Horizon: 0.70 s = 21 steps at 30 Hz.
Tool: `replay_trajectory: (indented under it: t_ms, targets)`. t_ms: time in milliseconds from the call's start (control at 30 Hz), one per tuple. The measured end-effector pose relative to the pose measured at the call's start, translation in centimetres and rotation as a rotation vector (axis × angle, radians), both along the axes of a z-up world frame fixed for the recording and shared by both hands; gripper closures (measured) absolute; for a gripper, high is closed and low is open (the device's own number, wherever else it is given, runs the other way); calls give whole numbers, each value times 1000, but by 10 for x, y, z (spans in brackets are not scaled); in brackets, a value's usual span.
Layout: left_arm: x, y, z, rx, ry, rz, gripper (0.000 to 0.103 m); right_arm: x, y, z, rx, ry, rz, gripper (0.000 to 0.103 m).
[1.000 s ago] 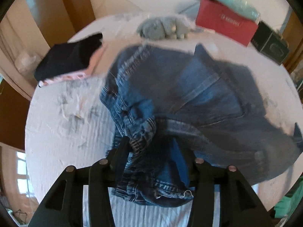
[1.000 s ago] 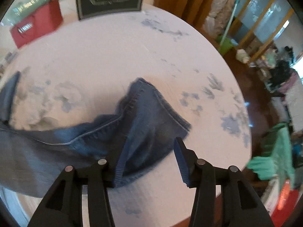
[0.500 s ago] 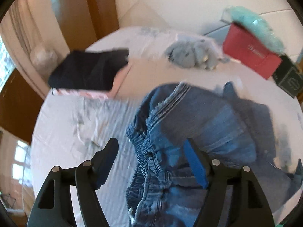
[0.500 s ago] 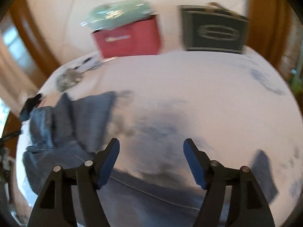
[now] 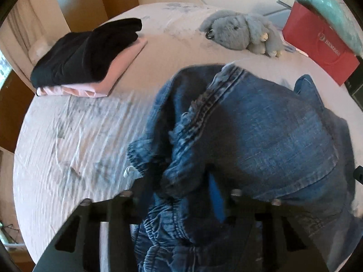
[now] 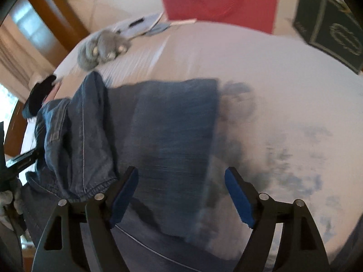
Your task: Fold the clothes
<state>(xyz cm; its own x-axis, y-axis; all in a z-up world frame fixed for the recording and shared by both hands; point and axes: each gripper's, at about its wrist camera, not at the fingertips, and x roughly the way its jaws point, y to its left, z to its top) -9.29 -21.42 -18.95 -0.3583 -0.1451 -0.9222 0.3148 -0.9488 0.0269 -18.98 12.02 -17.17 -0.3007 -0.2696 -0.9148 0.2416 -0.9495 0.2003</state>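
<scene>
A pair of blue jeans [image 5: 261,136] lies bunched on the round table with its white cloth [image 5: 74,136]. In the left wrist view the elastic waistband sits between the fingers of my left gripper [image 5: 179,195], which look closed in on the denim; blur hides the grip. In the right wrist view my right gripper [image 6: 181,192] is open and empty, hovering just above a flat jeans leg [image 6: 172,131].
A folded black and pink clothes stack [image 5: 88,59] lies at the table's far left. A grey plush rabbit [image 5: 242,34], a red bag [image 5: 317,47] and a dark box [image 6: 333,36] stand along the far edge.
My left gripper, open half a second ago, has moved onto the waistband and narrowed. My right gripper let go of the leg hem, swung left and now hovers over the leg.
</scene>
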Motion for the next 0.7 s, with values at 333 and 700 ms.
replay_trajectory:
  t_ms: [333, 700]
  targets:
    - [21, -13, 67, -19, 125, 82, 85, 8, -14, 57, 345, 272, 99, 102]
    - [-32, 52, 52, -3, 82, -54, 81, 76, 217, 99, 366, 228, -411, 51]
